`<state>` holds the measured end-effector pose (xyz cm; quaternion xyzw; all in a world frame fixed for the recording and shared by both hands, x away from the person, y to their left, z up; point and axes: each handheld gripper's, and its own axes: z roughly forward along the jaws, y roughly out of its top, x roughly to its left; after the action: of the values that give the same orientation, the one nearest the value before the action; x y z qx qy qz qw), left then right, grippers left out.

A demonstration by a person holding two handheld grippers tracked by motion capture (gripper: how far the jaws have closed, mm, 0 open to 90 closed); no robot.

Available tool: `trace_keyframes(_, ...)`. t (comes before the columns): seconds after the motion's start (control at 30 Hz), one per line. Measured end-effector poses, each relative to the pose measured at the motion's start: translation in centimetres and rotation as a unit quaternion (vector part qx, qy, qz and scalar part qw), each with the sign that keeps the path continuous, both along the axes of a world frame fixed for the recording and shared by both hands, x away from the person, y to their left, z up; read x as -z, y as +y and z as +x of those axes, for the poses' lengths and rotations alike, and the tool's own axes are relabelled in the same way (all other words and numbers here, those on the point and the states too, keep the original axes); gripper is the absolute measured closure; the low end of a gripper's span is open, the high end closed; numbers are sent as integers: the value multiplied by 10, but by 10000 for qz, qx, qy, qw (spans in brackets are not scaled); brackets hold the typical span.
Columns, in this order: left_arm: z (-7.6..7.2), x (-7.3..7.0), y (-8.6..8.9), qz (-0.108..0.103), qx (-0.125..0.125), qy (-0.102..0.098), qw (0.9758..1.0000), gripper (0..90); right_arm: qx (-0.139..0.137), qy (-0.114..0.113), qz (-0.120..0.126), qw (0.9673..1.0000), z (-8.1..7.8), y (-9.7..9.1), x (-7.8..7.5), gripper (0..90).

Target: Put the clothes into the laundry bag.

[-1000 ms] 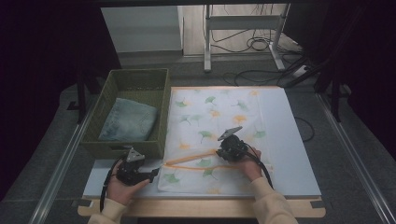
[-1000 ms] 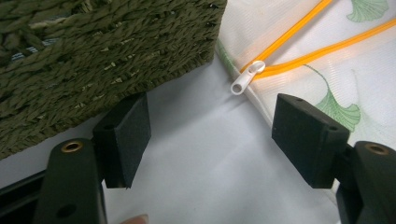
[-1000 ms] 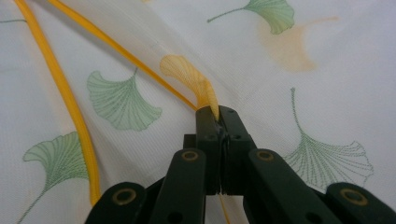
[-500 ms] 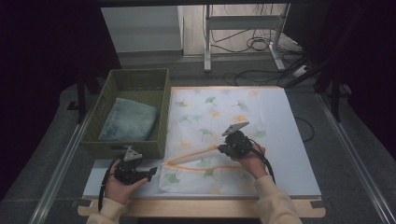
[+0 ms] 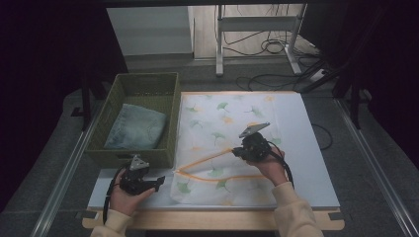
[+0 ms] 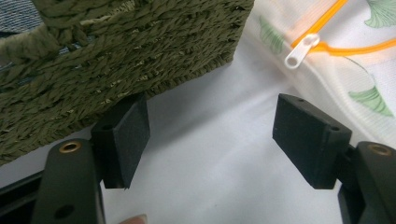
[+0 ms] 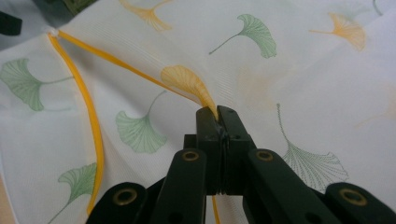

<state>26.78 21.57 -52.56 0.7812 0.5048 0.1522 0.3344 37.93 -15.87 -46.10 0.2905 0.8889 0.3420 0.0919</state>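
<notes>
One hand-held gripper (image 7: 217,111) — pinching mesh bag (image 7: 299,88).

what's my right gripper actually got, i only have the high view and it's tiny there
Observer: The right gripper is shut on the orange zip edge of the laundry bag, pinching it at a fold.
Operator: and the zip pull, where is it
Observer: The white zip pull lies at the bag's corner near the basket, where the two orange lines meet.
Operator: left one holding anything
Observer: No. The left gripper is open over the bare white table, one jaw right by the basket's woven wall.
</notes>
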Motion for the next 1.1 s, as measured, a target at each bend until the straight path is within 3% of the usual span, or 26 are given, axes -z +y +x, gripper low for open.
trace_keyframes(0.47, 0, 0, 0, 44, 21, -22, 10000, 272, 165, -244, 366, 9989, 1, -14, -22, 880)
trace_keyframes(1.1, -2, -4, -1, 22, 42, -84, 10000, 280, 190, -440, 480, 9977, -2, -20, -34, 879)
